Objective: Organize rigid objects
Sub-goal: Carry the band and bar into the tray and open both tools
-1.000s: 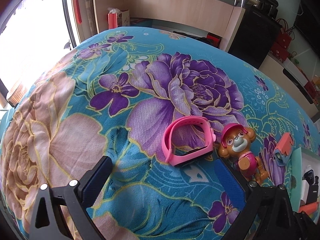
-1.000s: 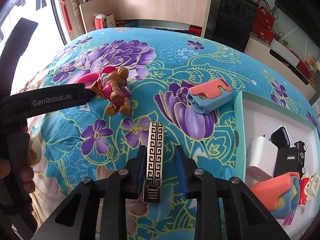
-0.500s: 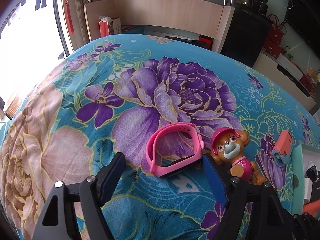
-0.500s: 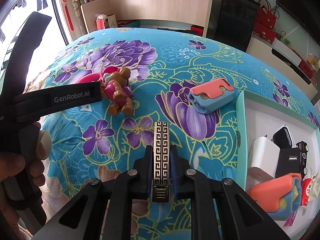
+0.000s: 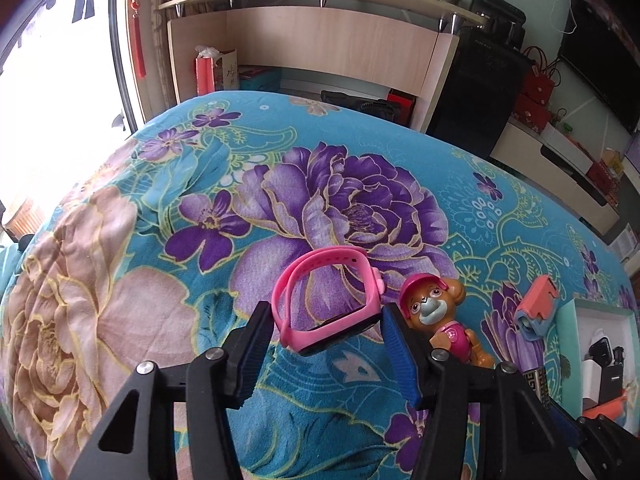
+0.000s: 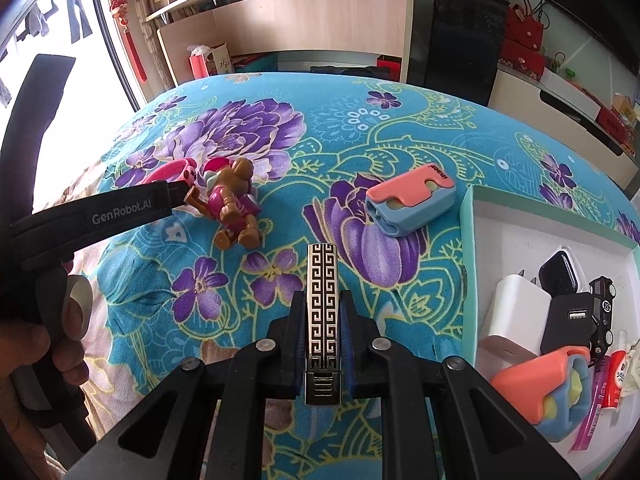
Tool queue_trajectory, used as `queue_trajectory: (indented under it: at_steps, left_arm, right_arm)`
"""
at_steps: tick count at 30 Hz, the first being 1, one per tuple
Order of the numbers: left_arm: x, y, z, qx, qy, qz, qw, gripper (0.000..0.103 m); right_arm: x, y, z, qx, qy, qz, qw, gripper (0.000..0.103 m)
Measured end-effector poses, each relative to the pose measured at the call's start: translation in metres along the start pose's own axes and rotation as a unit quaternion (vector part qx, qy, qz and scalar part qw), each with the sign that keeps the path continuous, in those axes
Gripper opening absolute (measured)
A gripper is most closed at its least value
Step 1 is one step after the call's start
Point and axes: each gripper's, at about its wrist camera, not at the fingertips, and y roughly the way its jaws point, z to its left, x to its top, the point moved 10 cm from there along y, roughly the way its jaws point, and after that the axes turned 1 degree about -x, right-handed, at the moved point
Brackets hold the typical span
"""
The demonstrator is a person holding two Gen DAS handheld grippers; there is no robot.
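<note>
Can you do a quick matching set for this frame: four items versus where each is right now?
Things:
1. pink watch
2. patterned bar
3. toy dog
4. white charger

Places:
A. in the box
B. lying free on the bedspread
C. clamped in the right gripper
D. between the fingers of the left gripper, which have just been closing

Pairs: 1-D, 2-C, 3-B, 4-A

A flowered bedspread [image 6: 400, 140] covered the bed. On it lay a toy dog [image 6: 232, 208]; a pink watch [image 5: 324, 304] just left of it, a coral-and-blue case [image 6: 408, 204] and box [image 6: 472, 240] to its right.
</note>
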Motion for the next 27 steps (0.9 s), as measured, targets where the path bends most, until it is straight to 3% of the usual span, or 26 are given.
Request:
queue_trajectory:
  at_steps: [6,14,27]
  left_arm:
    - [0.015,-0.038,-0.005,-0.007,0.0,-0.046,0.9989,0.058]
    - [0.025,-0.073,-0.047,-0.042,0.036,-0.086,0.9947,0.058]
    - [0.002,-0.087,-0.148,-0.108,0.121,-0.085,0.9831,0.058]
  right_arm:
    - [0.013,-0.02,-0.008,-0.003,0.013,-0.035,0.999,0.015]
    - [0.031,-0.06,-0.036,-0.012,0.049,-0.093,0.994,0.015]
    - [0.028,-0.112,-0.126,-0.067,0.136,-0.141,0.978,0.016]
